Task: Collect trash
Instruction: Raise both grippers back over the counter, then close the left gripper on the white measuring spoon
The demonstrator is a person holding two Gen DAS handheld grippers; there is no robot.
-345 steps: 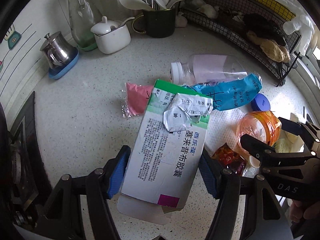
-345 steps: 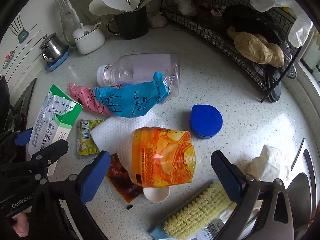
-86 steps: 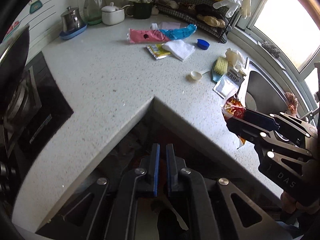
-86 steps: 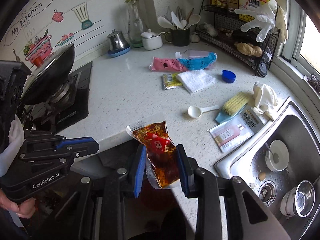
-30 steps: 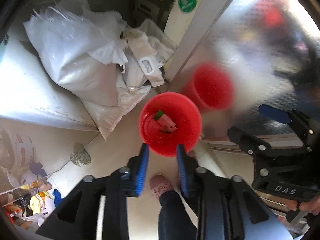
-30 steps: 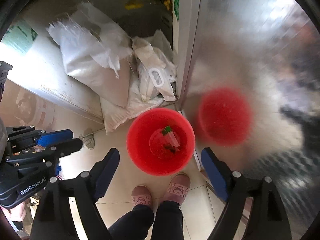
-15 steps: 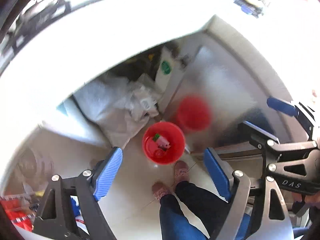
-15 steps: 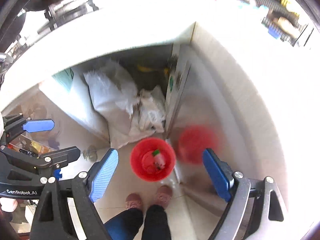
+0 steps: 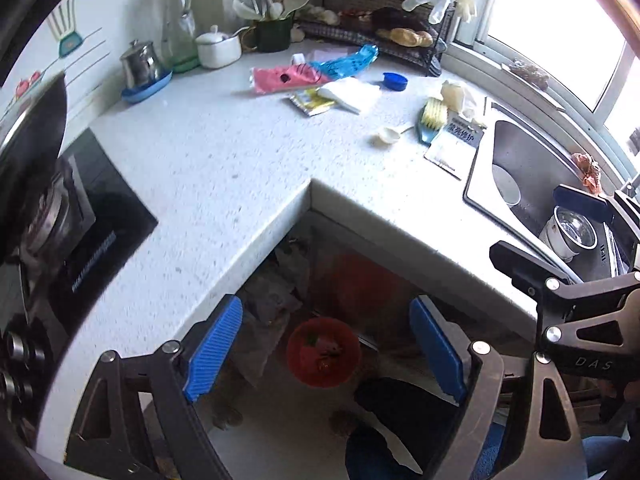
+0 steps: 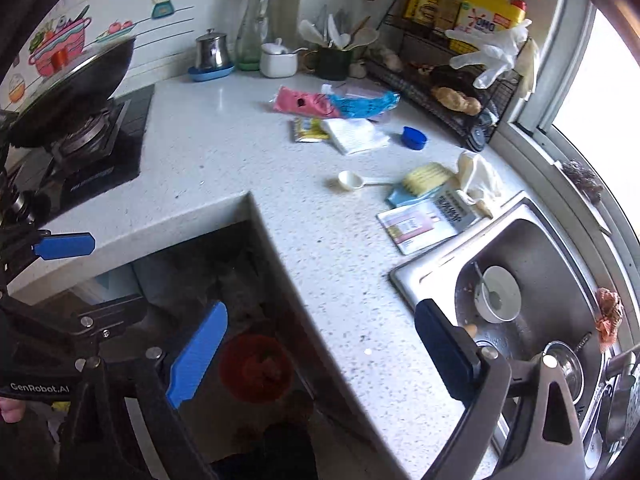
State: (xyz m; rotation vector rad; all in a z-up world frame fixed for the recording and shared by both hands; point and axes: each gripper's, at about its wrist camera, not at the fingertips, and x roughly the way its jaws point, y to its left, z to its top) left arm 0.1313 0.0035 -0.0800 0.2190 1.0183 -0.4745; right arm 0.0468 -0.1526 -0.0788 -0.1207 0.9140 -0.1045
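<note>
A red bin (image 9: 323,357) with trash in it stands on the floor below the counter corner; it also shows in the right wrist view (image 10: 256,368). My left gripper (image 9: 325,356) is open and empty above it. My right gripper (image 10: 320,354) is open and empty over the counter edge. On the white counter (image 10: 240,152) lie a pink and blue wrapper (image 10: 332,106), a yellow packet (image 10: 307,129), a white tissue (image 10: 354,135), a blue cap (image 10: 414,137), a white scoop (image 10: 350,180) and a sachet (image 10: 420,224).
A stove with a wok (image 10: 76,80) is at the left. A sink (image 10: 532,292) with a bowl is at the right. A brush (image 10: 420,184), rubber gloves, a wire rack (image 10: 448,92) and jars stand at the back.
Both grippers have tilted up from the floor and the bin to the counter. Both stay open and empty.
</note>
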